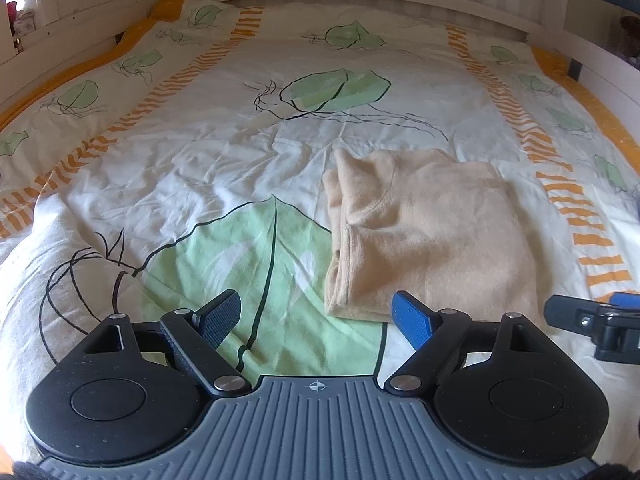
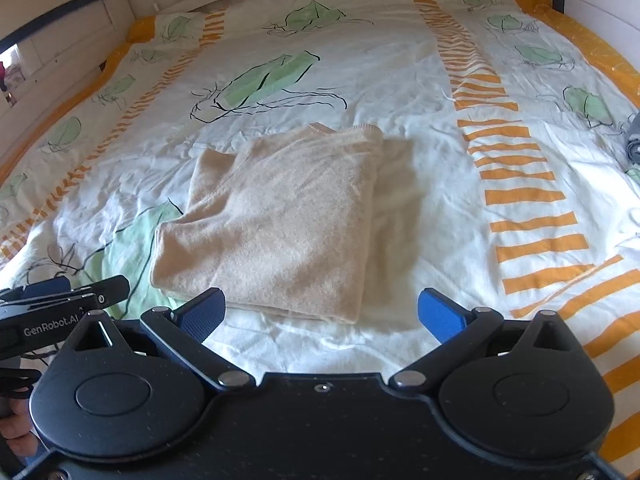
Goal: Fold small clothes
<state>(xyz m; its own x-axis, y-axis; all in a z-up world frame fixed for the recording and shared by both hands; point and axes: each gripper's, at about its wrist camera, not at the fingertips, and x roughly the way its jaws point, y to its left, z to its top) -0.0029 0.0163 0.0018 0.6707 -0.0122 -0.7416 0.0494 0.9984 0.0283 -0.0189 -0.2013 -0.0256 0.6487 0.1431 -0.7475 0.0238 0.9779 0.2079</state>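
At the far left a white wooden bed frame [image 1: 60, 36] runs along the edge of the bed, with an orange sheet border just inside it. The bed is covered by a wrinkled white duvet cover [image 1: 224, 148] printed with pale green leaves, thin black line drawings and two bands of orange dashes. The left gripper [image 1: 316, 318] hangs low over the near part of the cover, above a large green leaf print, its jaws spread wide with nothing between them. Just right of it lies the task's thing, a beige sweater [image 2: 276, 216], folded into a thick rectangular packet and resting flat on the cover, its ribbed neckline at the far end and loose layered edges on its left side. The right gripper [image 2: 320, 314] hovers at the packet's near edge, jaws likewise wide apart and not touching the cloth. At the far right edge sits a small grey bundle of fabric [image 2: 634, 140], partly cut off.
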